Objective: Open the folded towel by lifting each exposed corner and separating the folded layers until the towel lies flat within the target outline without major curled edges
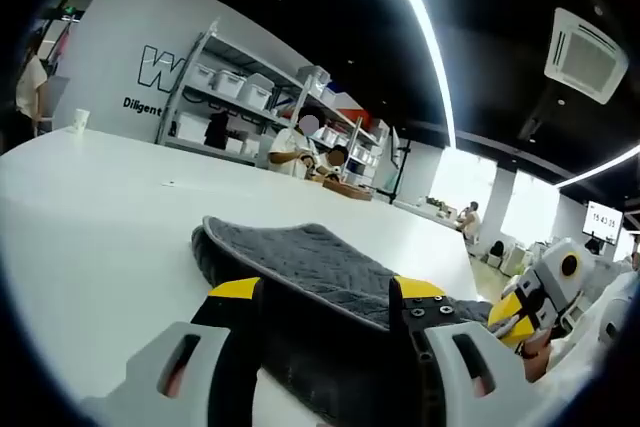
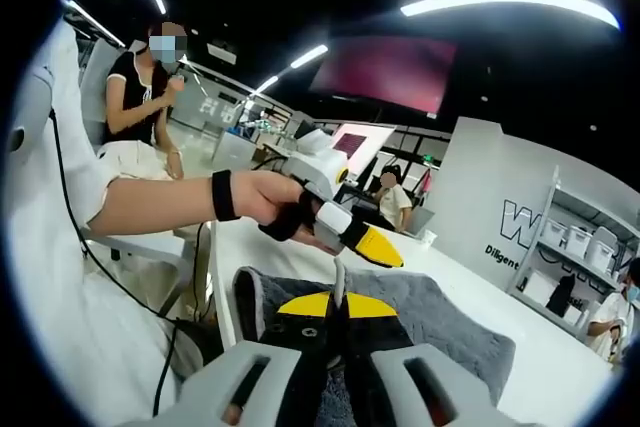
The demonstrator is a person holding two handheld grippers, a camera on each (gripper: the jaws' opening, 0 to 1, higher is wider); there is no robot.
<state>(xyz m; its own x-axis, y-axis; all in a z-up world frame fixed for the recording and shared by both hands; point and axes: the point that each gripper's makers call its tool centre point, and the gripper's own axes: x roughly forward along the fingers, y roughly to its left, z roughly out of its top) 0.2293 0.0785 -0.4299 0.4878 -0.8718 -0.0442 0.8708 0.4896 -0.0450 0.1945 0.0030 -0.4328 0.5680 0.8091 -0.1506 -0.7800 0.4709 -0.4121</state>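
Grey quilted folded towel (image 1: 300, 262) lies on the white bench (image 1: 90, 217) at lower centre; left gripper (image 1: 325, 292) apart around its raised edge, right gripper (image 2: 335, 312) clamped on the towel.

The towel (image 1: 310, 272) lies on the bench (image 1: 100, 217), near its right edge. The left gripper (image 1: 325, 297) sits at the towel's near side, the right gripper (image 2: 335, 312) on it. Shelves (image 1: 250, 97) stand far behind the bench.
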